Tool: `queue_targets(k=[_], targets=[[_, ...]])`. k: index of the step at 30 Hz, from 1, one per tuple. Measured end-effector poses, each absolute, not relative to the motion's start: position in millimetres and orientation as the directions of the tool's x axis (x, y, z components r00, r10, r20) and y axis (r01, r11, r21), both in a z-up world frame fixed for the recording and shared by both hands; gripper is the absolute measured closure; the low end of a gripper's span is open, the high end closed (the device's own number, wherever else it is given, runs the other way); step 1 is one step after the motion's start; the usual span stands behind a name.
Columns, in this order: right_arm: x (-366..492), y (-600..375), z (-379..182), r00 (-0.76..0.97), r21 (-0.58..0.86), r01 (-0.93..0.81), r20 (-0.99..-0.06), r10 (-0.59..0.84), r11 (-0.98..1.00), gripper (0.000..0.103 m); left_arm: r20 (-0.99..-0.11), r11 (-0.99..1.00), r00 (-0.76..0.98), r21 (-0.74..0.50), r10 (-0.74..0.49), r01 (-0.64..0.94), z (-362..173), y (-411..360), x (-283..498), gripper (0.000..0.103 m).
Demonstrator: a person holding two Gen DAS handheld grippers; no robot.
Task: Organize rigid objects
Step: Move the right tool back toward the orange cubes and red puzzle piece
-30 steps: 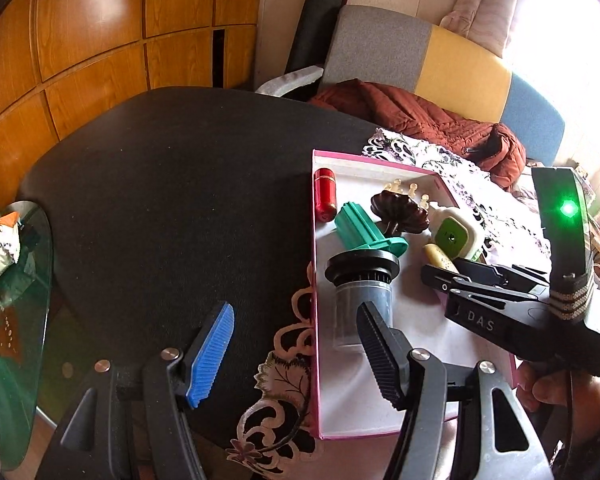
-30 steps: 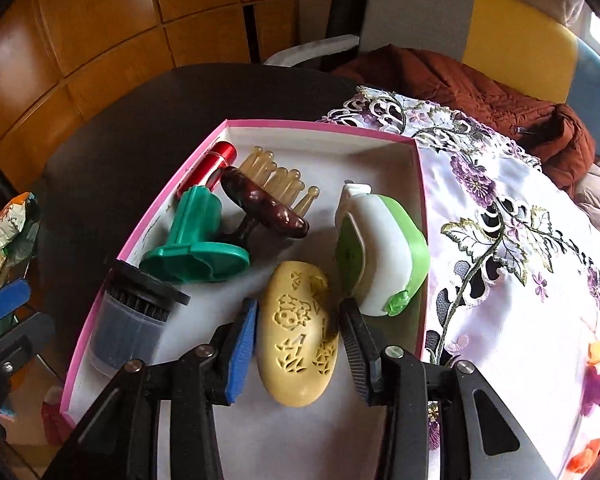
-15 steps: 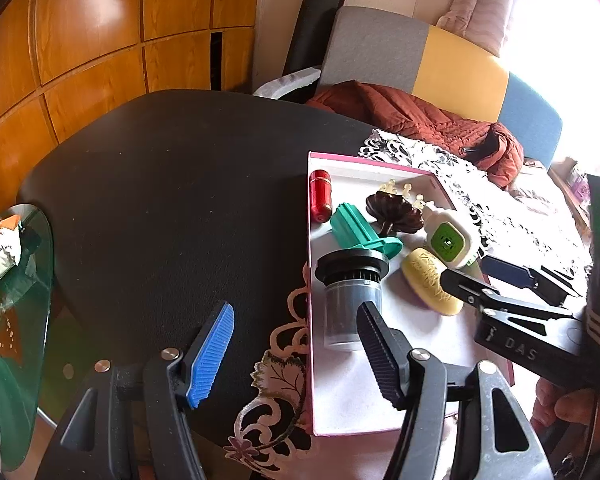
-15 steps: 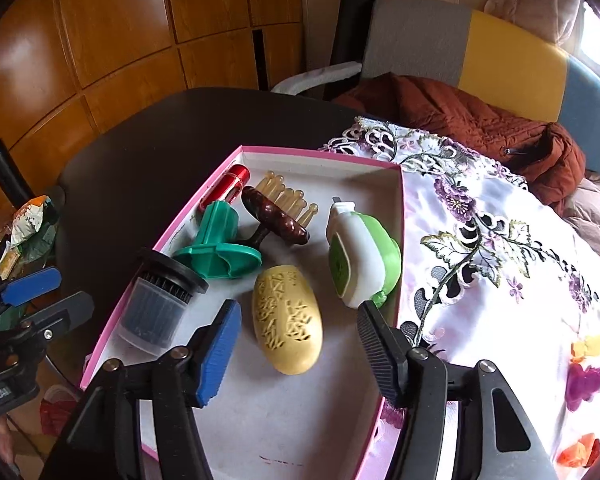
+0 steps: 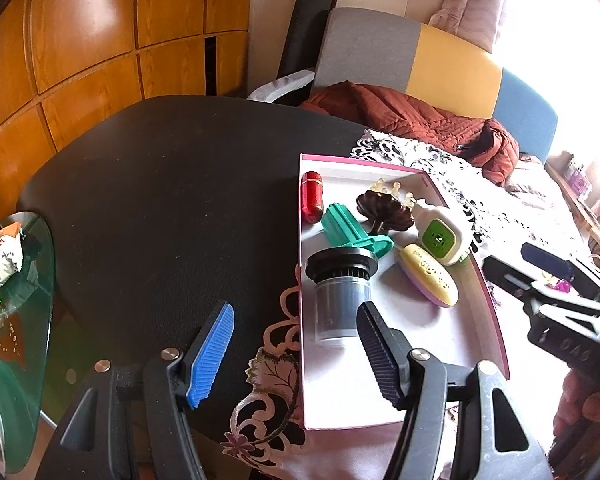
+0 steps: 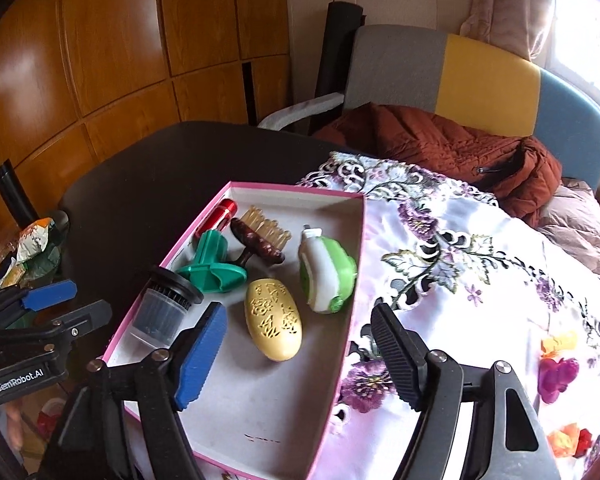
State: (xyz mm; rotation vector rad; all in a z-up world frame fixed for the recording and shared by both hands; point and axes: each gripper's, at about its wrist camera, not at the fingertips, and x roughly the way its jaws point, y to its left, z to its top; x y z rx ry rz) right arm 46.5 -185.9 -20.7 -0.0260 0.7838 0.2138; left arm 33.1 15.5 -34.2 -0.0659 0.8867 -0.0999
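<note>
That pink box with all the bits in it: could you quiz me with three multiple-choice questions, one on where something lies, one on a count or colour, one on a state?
1. Where does the red cylinder lie in the pink box?
A. far corner by the black table
B. near edge
C. on the cloth

2. How many objects are in the box?
A. four
B. six
C. nine

3. What is between the right hand-held gripper pads?
A. the yellow oval case
B. the green dispenser
C. nothing

Answers:
1 A, it lies along the far left wall.
2 B: cylinder, teal piece, brown brush, green-and-white dispenser, yellow oval case, black-capped jar.
3 C, the jaws are opening and the case lies free beyond them.
</note>
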Motion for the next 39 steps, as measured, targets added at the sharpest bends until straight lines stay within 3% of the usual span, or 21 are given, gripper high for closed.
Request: queue_targets(k=[5,9,29,39], targets=[[39,-212,-12,0.713,0.048,-0.155,-0.686,0.145,0.987,0.025,-0.769,0.993,0.628,-0.090,-0.115,0.071,-33,11,32,0.038],[33,-237,-9,0.727,0.031,-0.109,-0.679,0.101,0.994,0.016,-0.766,0.993,0.633,-0.081,-0.117,0.085,-31,6,31,0.038],[-5,-438,-12,0.668,-0.071,0.331,-0.686,-0.287,0.941,0.012,-0.763,0.978,0.626,-0.039,-0.161,0.204,-21,-37,23,0.038],[-33,-519,-38,0.564,0.106,0.609,-0.754,-0.335,0.786,0.010,-0.766,0.954,0.603,-0.045,-0.225,0.298,-18,-75,22,0.038]])
